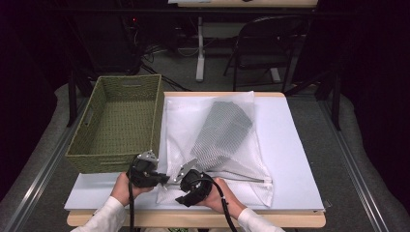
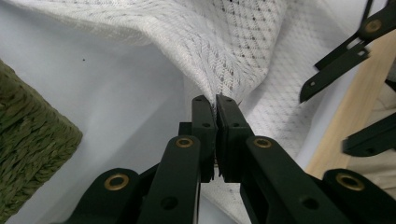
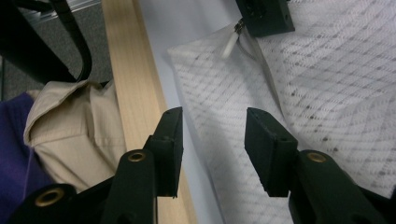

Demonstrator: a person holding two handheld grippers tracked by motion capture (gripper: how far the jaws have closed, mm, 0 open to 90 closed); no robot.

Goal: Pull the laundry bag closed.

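Left gripper [image 2: 215, 100] has its jaws pressed together on a fold of the white mesh laundry bag [image 1: 212, 140], pinching the fabric near the bag's near-left corner. Right gripper [image 3: 214, 135] hovers just beside it with its jaws spread, nothing pressed between them, above the bag's near edge by the wooden rim of the surface [image 1: 300, 159]. The bag is a fine, see-through net with a diamond weave, lying flat on the white surface, a zipper [image 1: 241, 180] running along its near edge with a small white pull [image 3: 230, 44]. A dark grey patterned garment [image 1: 220, 130] shows through the mesh. A green woven basket [image 1: 92, 150] stands to the bag's left.
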